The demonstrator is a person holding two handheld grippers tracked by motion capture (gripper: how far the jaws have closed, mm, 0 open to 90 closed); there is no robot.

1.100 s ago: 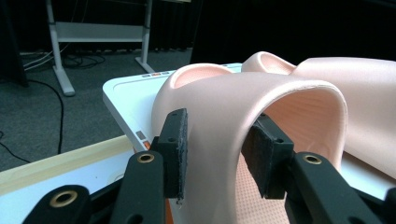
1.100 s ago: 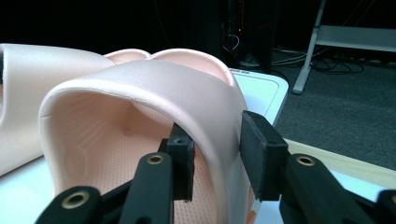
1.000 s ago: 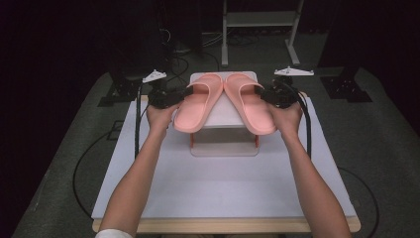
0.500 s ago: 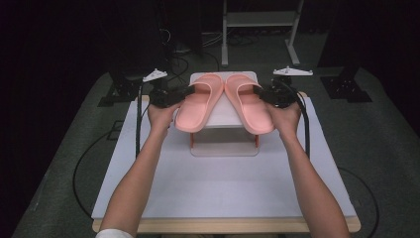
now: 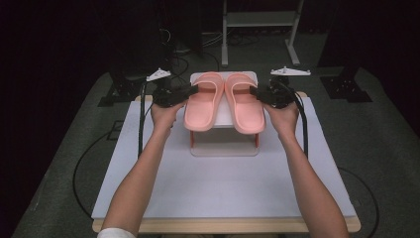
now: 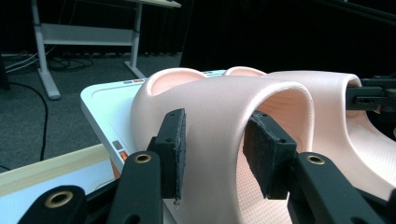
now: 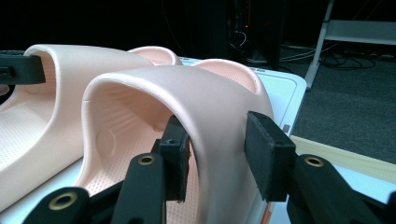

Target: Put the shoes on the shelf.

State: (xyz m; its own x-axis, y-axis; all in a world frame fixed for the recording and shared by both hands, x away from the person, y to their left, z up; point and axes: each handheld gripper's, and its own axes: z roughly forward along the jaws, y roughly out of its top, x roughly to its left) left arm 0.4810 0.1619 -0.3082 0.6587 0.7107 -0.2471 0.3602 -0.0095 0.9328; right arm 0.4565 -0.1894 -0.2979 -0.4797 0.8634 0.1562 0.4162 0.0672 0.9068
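Two pink slippers lie side by side on a white raised stand (image 5: 223, 144) at the far middle of the table. My left gripper (image 5: 190, 91) comes in from the left. Its jaws straddle the strap of the left slipper (image 5: 202, 106), with both pads pressed on the strap (image 6: 219, 107). My right gripper (image 5: 255, 92) comes in from the right across the strap of the right slipper (image 5: 245, 106). One pad sits under the strap (image 7: 196, 93) and one outside it. Its jaws have just been opening slightly, the strap still between the pads and touching them.
The white table (image 5: 223, 188) has a wooden front edge, and its near half is bare. Black cables trail from both grippers over the table sides to the grey floor. A metal frame (image 5: 257, 20) and dark stand bases (image 5: 346, 89) are behind the table.
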